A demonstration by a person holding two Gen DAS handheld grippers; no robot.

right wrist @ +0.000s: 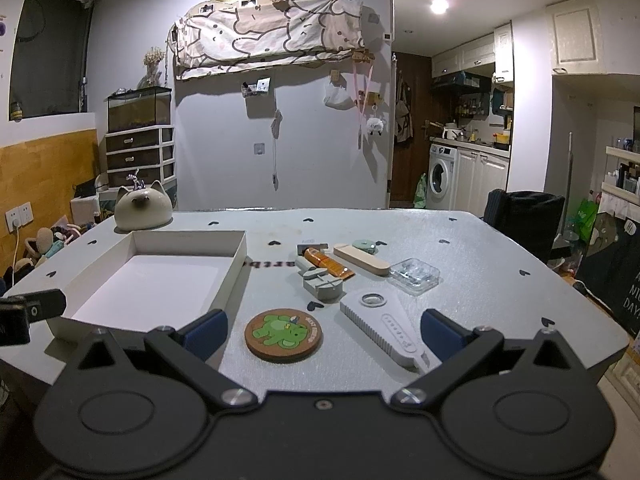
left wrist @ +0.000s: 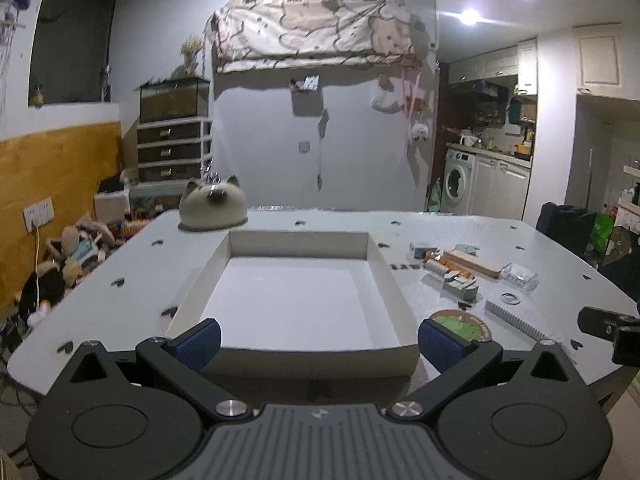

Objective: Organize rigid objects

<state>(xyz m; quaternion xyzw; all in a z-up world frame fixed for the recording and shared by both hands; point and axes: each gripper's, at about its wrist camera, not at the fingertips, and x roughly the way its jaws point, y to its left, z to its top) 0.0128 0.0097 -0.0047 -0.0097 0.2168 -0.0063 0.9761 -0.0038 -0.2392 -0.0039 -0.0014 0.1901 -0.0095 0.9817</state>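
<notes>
An empty white shallow box (left wrist: 390,272) (right wrist: 234,276) sits on the grey table. To its right lie a round cork coaster with a green frog (right wrist: 283,335) (left wrist: 464,325), a white comb-like tool (right wrist: 382,326), a clear plastic case (right wrist: 414,275), a beige flat stick (right wrist: 362,260), an orange tube (right wrist: 328,264) and a grey clamp-shaped piece (right wrist: 323,286). My left gripper (left wrist: 318,344) is open and empty at the box's near edge. My right gripper (right wrist: 322,336) is open and empty, with the coaster and tool between its fingers' line.
A cat-shaped ceramic holder (left wrist: 212,206) (right wrist: 143,208) stands at the table's far left behind the box. A dark chair (right wrist: 524,216) stands past the table's right edge. Toys lie on the floor (left wrist: 80,248) at the left.
</notes>
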